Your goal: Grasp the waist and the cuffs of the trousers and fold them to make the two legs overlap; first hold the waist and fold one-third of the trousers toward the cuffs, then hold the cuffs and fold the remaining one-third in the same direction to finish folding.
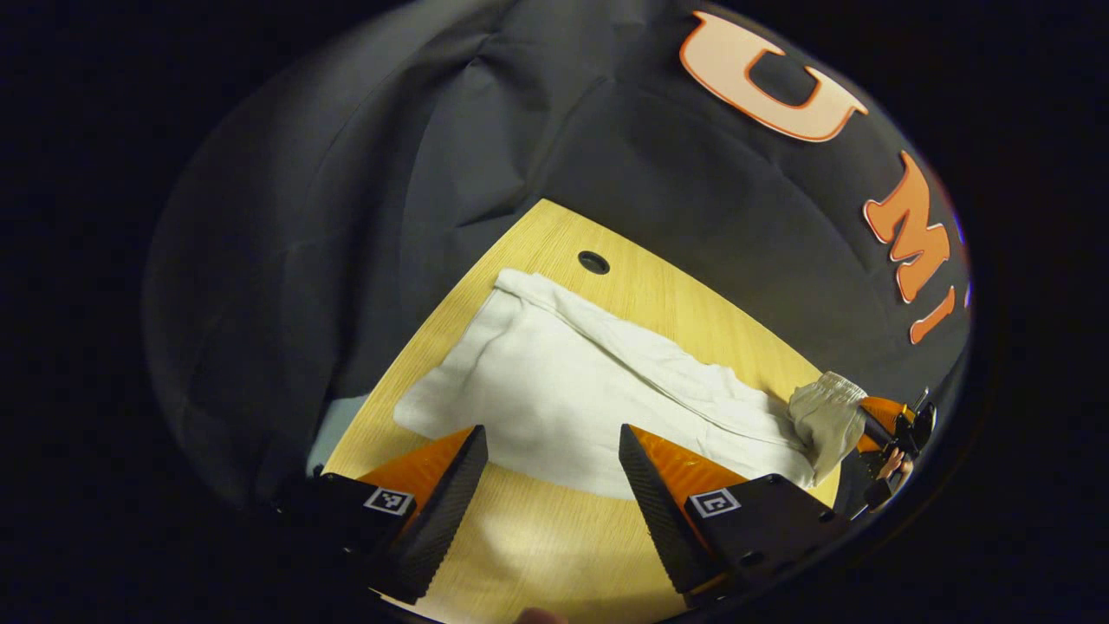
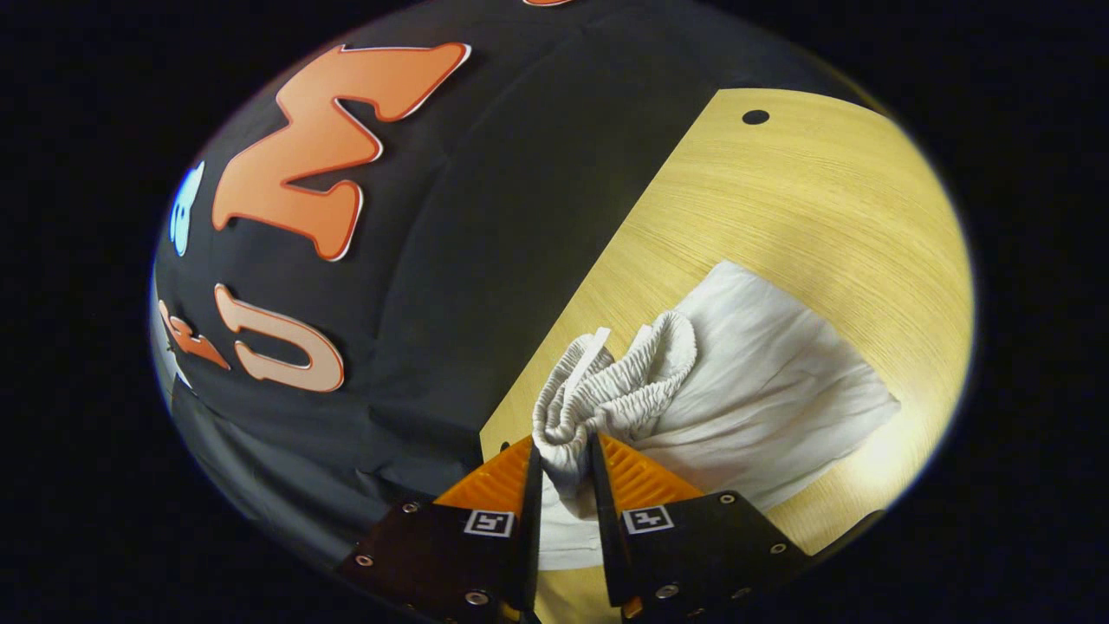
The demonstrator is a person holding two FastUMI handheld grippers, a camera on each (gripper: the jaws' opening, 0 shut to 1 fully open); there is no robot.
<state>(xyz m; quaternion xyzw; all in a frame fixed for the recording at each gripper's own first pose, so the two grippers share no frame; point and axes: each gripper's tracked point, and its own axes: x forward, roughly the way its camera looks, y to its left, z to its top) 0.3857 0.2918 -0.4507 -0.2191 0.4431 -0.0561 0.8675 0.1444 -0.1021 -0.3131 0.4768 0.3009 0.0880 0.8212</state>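
Observation:
White trousers (image 1: 572,390) lie flat on the wooden table (image 1: 676,303), legs overlapping, cuffs toward the near left of the left gripper view. My left gripper (image 1: 550,442) hovers open just above the trousers' near edge, with nothing between its fingers. At the far right of that view the gathered elastic waist (image 1: 827,407) is bunched up in the other gripper. In the right gripper view, my right gripper (image 2: 561,451) is shut on the elastic waist (image 2: 606,390), which puffs up above the fingertips. The rest of the trousers (image 2: 771,381) spreads away to the right.
A small round hole (image 1: 593,262) sits in the table near its far edge, seen as the hole (image 2: 755,116) in the right gripper view. Black cloth walls close off the table's far sides. Bare wood (image 1: 537,546) lies below my left gripper.

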